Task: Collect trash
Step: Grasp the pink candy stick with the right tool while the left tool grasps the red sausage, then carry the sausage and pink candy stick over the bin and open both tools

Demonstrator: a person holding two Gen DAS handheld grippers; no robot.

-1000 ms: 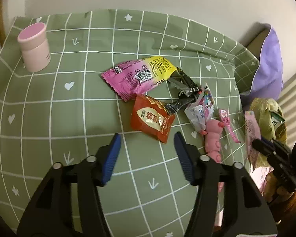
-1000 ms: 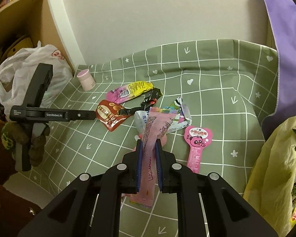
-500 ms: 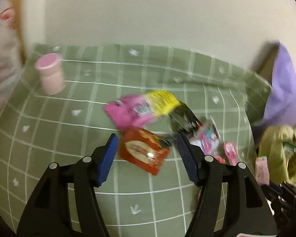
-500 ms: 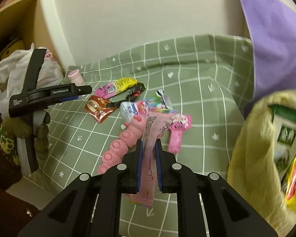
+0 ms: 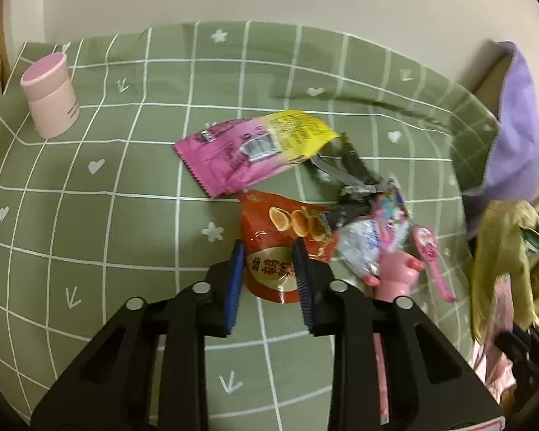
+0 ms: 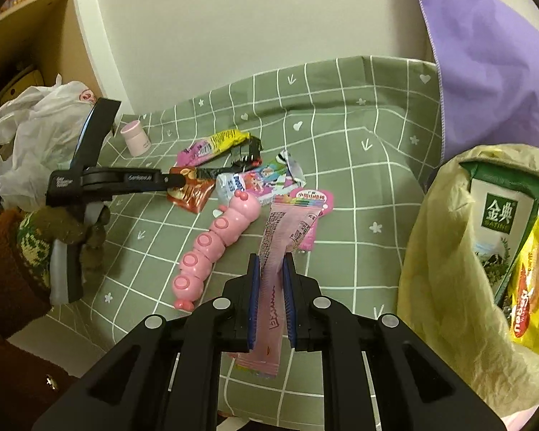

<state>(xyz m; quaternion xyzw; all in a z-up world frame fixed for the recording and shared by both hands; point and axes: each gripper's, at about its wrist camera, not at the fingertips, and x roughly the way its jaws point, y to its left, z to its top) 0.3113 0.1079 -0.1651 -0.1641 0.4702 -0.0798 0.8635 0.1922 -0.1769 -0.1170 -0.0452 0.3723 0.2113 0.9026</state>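
Several wrappers lie on the green checked cloth [image 5: 125,215]. My left gripper [image 5: 269,251] has its jaws on either side of the near end of a red snack packet [image 5: 280,237], which still lies on the cloth; it also shows in the right wrist view [image 6: 190,194]. Behind it lie a pink and yellow wrapper [image 5: 255,147] and a black wrapper [image 5: 352,168]. My right gripper [image 6: 271,269] is shut on a long pink wrapper [image 6: 287,230], held above the cloth beside a yellowish trash bag [image 6: 449,251].
A pink caterpillar toy [image 6: 219,240] and a pink lollipop-shaped pack [image 6: 316,201] lie mid-table. A pink cup [image 5: 50,97] stands far left. The bag holds a milk carton [image 6: 503,208] and a yellow packet [image 6: 535,280]. A purple cloth [image 6: 492,61] hangs at right.
My left gripper has moved forward and narrowed around the red packet. My right gripper carried the pink wrapper rightward toward the trash bag.
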